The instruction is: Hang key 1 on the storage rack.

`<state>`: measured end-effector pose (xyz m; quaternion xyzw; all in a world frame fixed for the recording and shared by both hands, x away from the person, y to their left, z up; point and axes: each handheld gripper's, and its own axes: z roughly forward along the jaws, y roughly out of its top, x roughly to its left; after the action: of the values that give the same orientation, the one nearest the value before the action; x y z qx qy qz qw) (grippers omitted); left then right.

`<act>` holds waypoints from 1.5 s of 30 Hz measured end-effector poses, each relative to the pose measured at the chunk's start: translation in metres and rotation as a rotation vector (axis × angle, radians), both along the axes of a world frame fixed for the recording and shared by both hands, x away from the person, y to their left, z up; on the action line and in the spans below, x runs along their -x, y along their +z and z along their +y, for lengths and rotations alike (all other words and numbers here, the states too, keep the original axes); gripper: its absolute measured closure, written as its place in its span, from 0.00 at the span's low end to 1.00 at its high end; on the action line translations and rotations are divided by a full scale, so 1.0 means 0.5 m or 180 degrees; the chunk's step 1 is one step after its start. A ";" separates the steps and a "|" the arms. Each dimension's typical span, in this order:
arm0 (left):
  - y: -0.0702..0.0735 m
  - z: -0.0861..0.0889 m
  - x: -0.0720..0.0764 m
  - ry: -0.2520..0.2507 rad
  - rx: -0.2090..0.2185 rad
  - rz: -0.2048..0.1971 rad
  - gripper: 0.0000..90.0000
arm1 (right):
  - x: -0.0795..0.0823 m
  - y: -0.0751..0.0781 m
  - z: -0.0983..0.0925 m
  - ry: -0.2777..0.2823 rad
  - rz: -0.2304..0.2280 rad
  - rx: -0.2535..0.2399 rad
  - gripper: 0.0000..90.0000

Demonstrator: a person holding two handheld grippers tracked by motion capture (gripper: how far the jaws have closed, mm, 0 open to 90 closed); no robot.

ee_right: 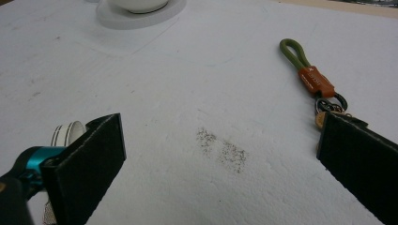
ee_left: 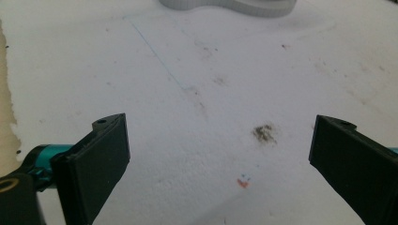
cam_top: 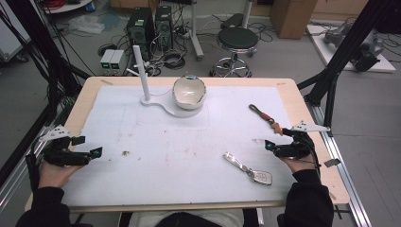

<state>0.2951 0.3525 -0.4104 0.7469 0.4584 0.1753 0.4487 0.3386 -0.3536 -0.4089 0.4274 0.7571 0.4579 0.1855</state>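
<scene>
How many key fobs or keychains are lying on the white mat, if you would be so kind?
2. The green-looped keychain lies at the mat's right side, just beyond the right tool; the silver car key fob lies nearer the front edge, to that tool's left.

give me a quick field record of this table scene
surface: white mat on a wooden table
bowl: white bowl on a white stand, far middle
strap: green and orange key strap just ahead of the right tool
key: car key on a strap, near edge, toward the right
left tool: open, empty, over bare mat
right tool: open, empty
</scene>
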 end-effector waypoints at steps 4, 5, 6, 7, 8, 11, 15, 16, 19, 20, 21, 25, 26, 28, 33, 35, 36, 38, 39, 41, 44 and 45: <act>-0.004 0.007 0.001 0.0035 0.0062 -0.0003 0.07 | 0.001 0.001 -0.001 -0.0012 -0.0004 -0.0028 0.01; -0.004 0.007 0.001 0.0035 0.0062 -0.0003 0.07 | 0.001 0.001 -0.001 -0.0018 0.0003 -0.0026 0.01; -0.003 0.006 0.001 0.0030 0.0069 -0.0005 0.07 | 0.001 0.001 0.000 -0.0021 0.0015 -0.0028 0.01; -0.003 0.004 0.001 0.0025 0.0066 -0.0011 0.07 | 0.002 0.002 0.001 -0.0022 0.0017 -0.0030 0.01; -0.001 0.001 0.000 0.0001 0.0054 -0.0015 0.07 | 0.003 0.002 0.001 -0.0021 0.0017 -0.0027 0.01; -0.001 -0.001 -0.001 -0.0002 0.0055 -0.0021 0.07 | 0.004 0.002 0.001 -0.0016 0.0002 -0.0030 0.01; -0.002 -0.003 -0.003 0.0009 0.0062 -0.0009 0.07 | 0.001 0.002 0.006 0.0002 0.0070 -0.0053 0.01; -0.003 -0.005 -0.004 0.0004 0.0044 0.0000 0.07 | 0.001 0.002 0.006 0.0002 0.0070 -0.0053 0.01; -0.005 -0.012 -0.007 -0.0024 0.0001 0.0019 0.07 | -0.007 0.000 0.015 0.0054 0.0163 0.0041 0.01; -0.006 -0.014 -0.007 -0.0017 -0.0007 0.0021 0.07 | -0.007 0.000 0.015 0.0054 0.0163 0.0041 0.01; -0.006 -0.014 -0.007 -0.0017 -0.0007 0.0019 0.07 | -0.013 0.000 0.015 0.0092 0.0210 0.0040 0.01; -0.005 -0.011 -0.007 -0.0001 0.0002 0.0021 0.07 | -0.020 0.004 0.016 0.0083 0.0207 0.0068 0.01; -0.004 -0.010 -0.006 -0.0011 0.0028 0.0014 0.07 | -0.024 0.007 0.015 0.0068 0.0206 0.0055 0.01; -0.003 -0.009 -0.004 -0.0010 0.0034 0.0001 0.07 | -0.027 0.009 0.015 0.0064 0.0196 0.0049 0.01; -0.004 -0.009 -0.001 -0.0008 0.0031 0.0001 0.07 | -0.050 0.029 0.016 0.0027 0.0196 0.0083 0.01; -0.005 -0.010 -0.001 -0.0016 0.0026 0.0002 0.07 | -0.059 0.039 0.022 0.0037 0.0174 0.0099 0.01; -0.005 -0.010 -0.001 -0.0016 0.0026 0.0002 0.07 | -0.064 0.043 0.025 0.0052 0.0171 0.0102 0.01; -0.006 -0.013 -0.001 -0.0020 0.0029 0.0006 0.07 | -0.076 0.051 0.031 0.0056 0.0172 0.0146 0.01; -0.006 -0.014 -0.001 -0.0028 0.0014 0.0007 0.07 | -0.076 0.051 0.031 0.0056 0.0172 0.0146 0.01; -0.007 -0.015 -0.002 -0.0032 0.0018 0.0010 0.07 | -0.087 0.059 0.037 0.0062 0.0183 0.0173 0.01; -0.007 -0.015 -0.002 -0.0027 0.0019 0.0002 0.07 | -0.108 0.070 0.045 0.0085 0.0191 0.0266 0.01; -0.007 -0.015 -0.002 -0.0027 0.0019 -0.0003 0.07 | -0.112 0.073 0.047 0.0089 0.0185 0.0286 0.01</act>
<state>0.2960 0.3450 -0.4141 0.7474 0.4556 0.1724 0.4518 0.3948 -0.3302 -0.3724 0.4211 0.7879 0.4135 0.1759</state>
